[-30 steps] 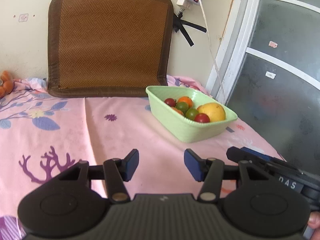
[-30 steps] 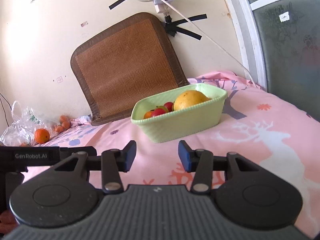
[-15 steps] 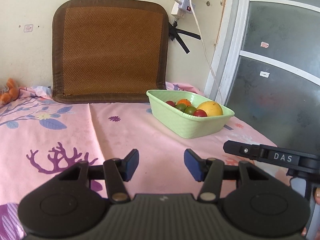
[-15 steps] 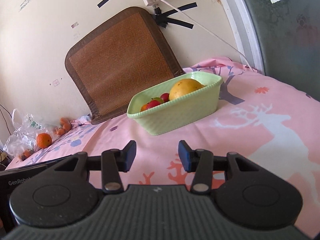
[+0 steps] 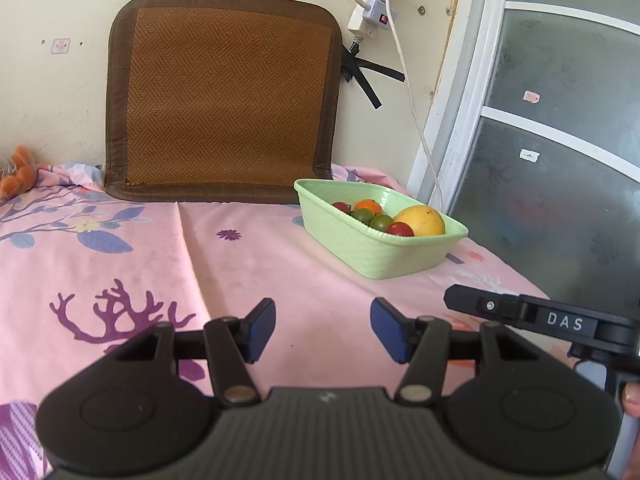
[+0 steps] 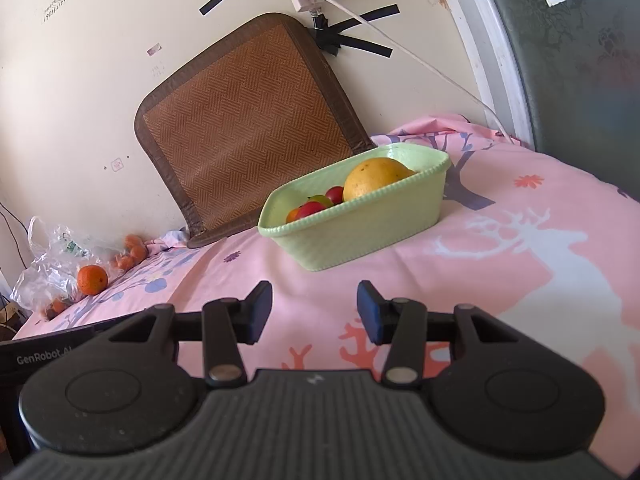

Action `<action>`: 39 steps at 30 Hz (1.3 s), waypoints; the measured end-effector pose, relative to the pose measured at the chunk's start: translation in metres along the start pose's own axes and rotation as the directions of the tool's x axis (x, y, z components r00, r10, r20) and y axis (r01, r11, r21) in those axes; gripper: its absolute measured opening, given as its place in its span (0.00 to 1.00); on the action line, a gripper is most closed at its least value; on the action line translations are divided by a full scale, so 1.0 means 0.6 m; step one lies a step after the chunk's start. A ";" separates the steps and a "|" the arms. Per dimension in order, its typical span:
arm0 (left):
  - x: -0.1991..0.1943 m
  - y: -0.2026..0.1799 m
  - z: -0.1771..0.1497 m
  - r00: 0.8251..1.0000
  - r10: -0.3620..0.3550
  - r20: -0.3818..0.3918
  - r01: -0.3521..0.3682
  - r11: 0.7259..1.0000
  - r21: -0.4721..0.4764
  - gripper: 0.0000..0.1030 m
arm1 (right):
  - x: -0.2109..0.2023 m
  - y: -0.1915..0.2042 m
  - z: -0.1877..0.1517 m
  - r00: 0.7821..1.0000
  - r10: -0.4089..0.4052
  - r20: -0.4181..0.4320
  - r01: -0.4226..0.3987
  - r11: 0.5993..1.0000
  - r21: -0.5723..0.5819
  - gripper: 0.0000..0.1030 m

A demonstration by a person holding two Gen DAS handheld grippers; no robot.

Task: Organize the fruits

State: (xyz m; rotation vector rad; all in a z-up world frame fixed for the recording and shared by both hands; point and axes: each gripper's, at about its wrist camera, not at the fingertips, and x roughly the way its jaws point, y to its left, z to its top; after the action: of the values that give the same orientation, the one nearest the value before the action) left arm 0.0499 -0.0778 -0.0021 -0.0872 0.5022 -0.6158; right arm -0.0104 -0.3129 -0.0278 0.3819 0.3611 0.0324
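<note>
Pink patterned cloth [image 5: 304,280] across the table, brown woven mat [image 5: 224,96] against the wall, green basket [image 6: 360,224] of fruit on the cloth, large yellow fruit [image 6: 376,178] inside, small tomatoes [image 5: 400,229] beside it, left gripper [image 5: 323,330] and right gripper [image 6: 314,312] both parted, holding nothing, short of the basket.

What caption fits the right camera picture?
Open hand-held gripper faces a green basket of fruit on the pink bedsheet.

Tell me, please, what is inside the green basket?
Inside the green basket lie a large yellow fruit, a small orange fruit, red and green small round fruits. Whatever lies beneath them, and the basket floor, is hidden.
</note>
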 end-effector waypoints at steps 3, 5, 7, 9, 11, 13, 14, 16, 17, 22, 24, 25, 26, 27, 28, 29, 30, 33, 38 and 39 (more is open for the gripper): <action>0.000 0.001 0.000 1.000 0.000 -0.001 0.000 1.000 -0.003 0.52 | 0.000 0.001 0.000 1.000 0.000 0.003 0.000 1.000 -0.004 0.48; 0.000 0.001 0.000 1.000 0.000 -0.001 0.000 1.000 -0.003 0.52 | 0.000 0.002 0.000 1.000 -0.002 0.004 0.002 1.000 -0.008 0.48; 0.000 0.001 0.000 1.000 0.001 0.000 -0.001 1.000 -0.002 0.52 | 0.000 0.003 -0.001 1.000 -0.003 0.005 0.003 1.000 -0.013 0.48; -0.001 0.001 0.000 1.000 0.001 0.001 -0.001 1.000 -0.001 0.52 | 0.000 0.004 -0.001 1.000 -0.003 0.007 0.003 1.000 -0.017 0.48; -0.001 0.001 0.000 1.000 0.001 0.000 -0.001 1.000 -0.002 0.52 | -0.001 0.004 0.000 1.000 -0.002 0.008 0.003 1.000 -0.020 0.48; -0.001 0.001 0.000 1.000 0.001 0.000 -0.001 1.000 -0.002 0.52 | -0.002 0.003 0.000 1.000 -0.002 0.008 0.002 1.000 -0.021 0.48; -0.001 0.001 0.000 1.000 0.001 0.000 -0.001 1.000 -0.002 0.52 | -0.002 0.003 0.000 1.000 -0.002 0.008 0.002 1.000 -0.021 0.48; -0.001 0.001 0.000 1.000 0.001 0.001 -0.001 1.000 -0.001 0.53 | -0.002 0.003 -0.001 1.000 -0.002 0.008 0.002 1.000 -0.021 0.48; -0.001 0.001 0.000 1.000 0.000 0.000 0.000 1.000 -0.001 0.53 | -0.002 0.004 -0.001 1.000 -0.002 0.008 0.002 1.000 -0.021 0.48; -0.001 0.001 0.000 1.000 0.001 0.000 -0.001 1.000 -0.002 0.53 | -0.002 0.004 0.001 1.000 -0.001 0.009 0.001 1.000 -0.025 0.48; -0.001 0.001 0.000 1.000 0.000 0.000 0.000 1.000 -0.002 0.53 | -0.002 0.004 0.001 1.000 0.000 0.009 0.000 1.000 -0.026 0.48; -0.001 0.001 0.000 1.000 0.000 0.000 0.000 1.000 -0.001 0.54 | -0.003 0.004 0.001 1.000 0.000 0.009 0.000 1.000 -0.027 0.48; -0.001 0.001 0.000 1.000 0.001 0.001 -0.001 1.000 -0.001 0.54 | -0.003 0.003 0.001 1.000 0.000 0.009 0.000 1.000 -0.027 0.48; -0.001 0.001 0.000 1.000 0.001 0.001 -0.001 1.000 -0.001 0.54 | -0.003 0.004 0.001 1.000 0.000 0.009 0.000 1.000 -0.027 0.48; -0.001 0.001 0.000 1.000 0.000 0.000 0.000 1.000 -0.001 0.54 | -0.003 0.004 0.001 1.000 0.000 0.009 0.000 1.000 -0.027 0.48; -0.001 0.001 0.000 1.000 0.001 0.000 -0.001 1.000 -0.001 0.54 | -0.003 0.004 0.001 1.000 0.000 0.009 0.000 1.000 -0.027 0.48; -0.001 0.001 0.000 1.000 0.001 0.000 -0.001 1.000 -0.002 0.54 | -0.003 0.005 0.001 1.000 0.000 0.009 0.001 1.000 -0.027 0.48; -0.001 0.001 0.000 1.000 0.001 0.000 -0.001 1.000 -0.002 0.54 | -0.003 0.005 0.001 1.000 0.000 0.010 0.000 1.000 -0.028 0.49; -0.001 0.001 0.000 1.000 0.001 0.001 -0.001 1.000 -0.002 0.54 | -0.003 0.004 0.001 1.000 0.001 0.010 0.000 1.000 -0.029 0.49; 0.000 0.001 0.000 1.000 0.001 0.000 -0.001 1.000 -0.002 0.54 | -0.003 0.004 0.001 1.000 0.001 0.010 -0.001 1.000 -0.029 0.49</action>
State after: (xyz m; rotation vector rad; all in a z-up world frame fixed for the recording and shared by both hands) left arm 0.0501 -0.0772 -0.0019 -0.0888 0.5023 -0.6148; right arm -0.0116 -0.3108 -0.0255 0.3539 0.3505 0.0364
